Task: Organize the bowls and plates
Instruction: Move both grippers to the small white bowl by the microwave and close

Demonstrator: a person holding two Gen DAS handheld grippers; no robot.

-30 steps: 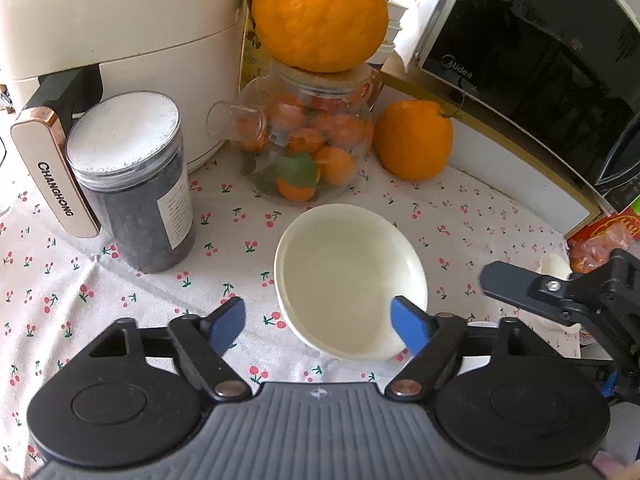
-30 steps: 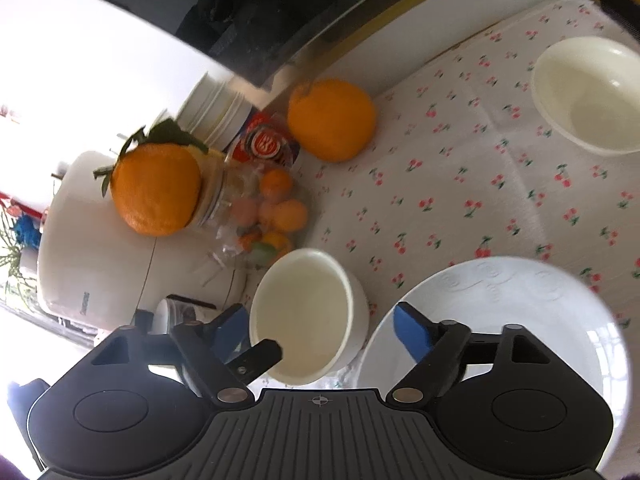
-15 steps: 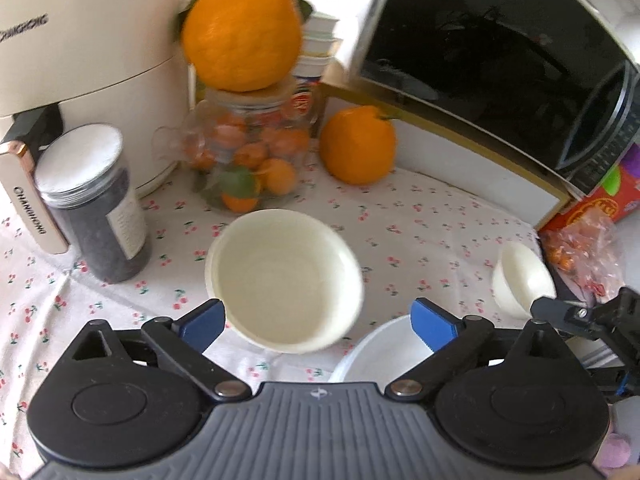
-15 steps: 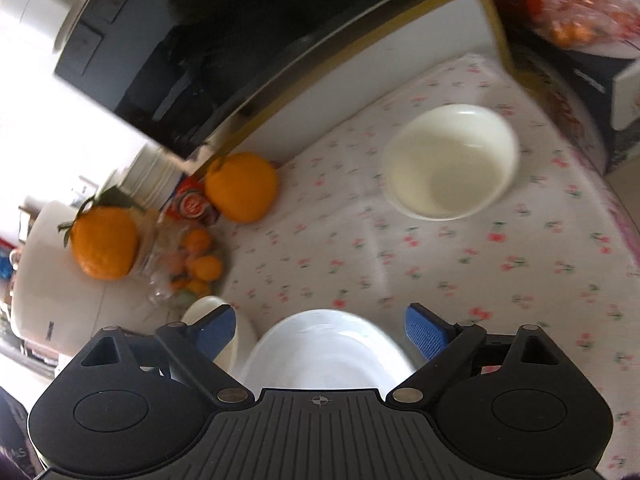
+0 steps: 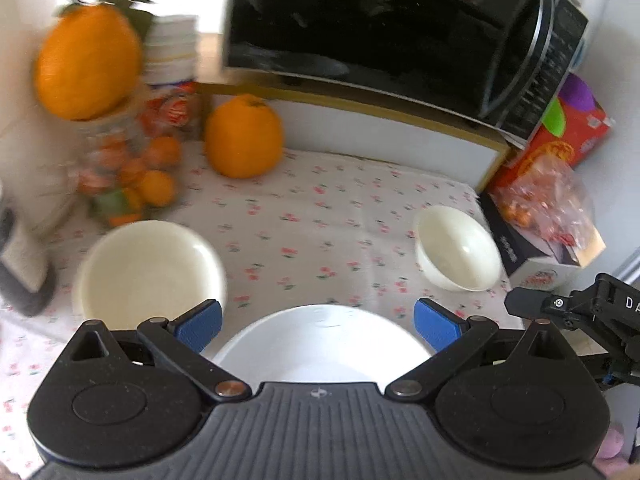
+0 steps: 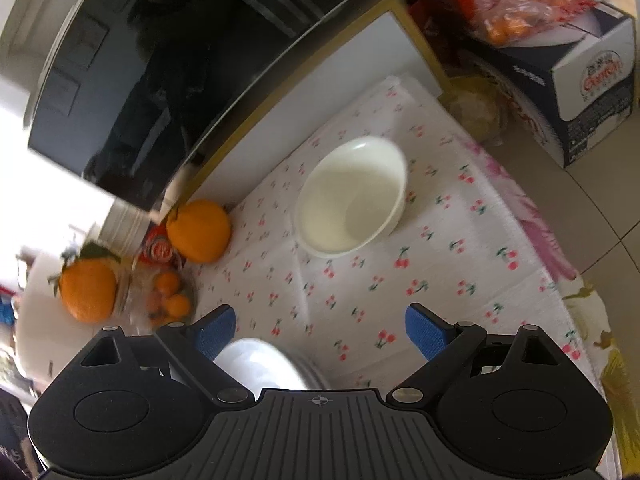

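Note:
On the cherry-print cloth lie a cream bowl (image 5: 148,268) at the left, a white plate (image 5: 320,344) in the near middle and a smaller cream bowl (image 5: 456,252) at the right. My left gripper (image 5: 318,326) hovers over the plate; its jaws are opening and the pads touch nothing. My right gripper (image 6: 320,330) stands open over bare cloth, pointing at the smaller bowl (image 6: 352,204), with the plate (image 6: 260,364) under its left finger. One black finger of the right gripper (image 5: 560,308) shows at the right edge of the left wrist view.
A black microwave (image 5: 380,20) on a white shelf closes the back. A large orange (image 5: 242,140), a glass jar of small oranges (image 5: 128,168) and stacked cups (image 5: 170,48) stand back left. A box with bagged fruit (image 5: 552,200) is at the right. The table edge (image 6: 560,280) drops to the floor.
Both grippers have swung to the right. The left went from over the cream bowl to over the plate, jaws wider. The right left the plate and now faces the smaller bowl.

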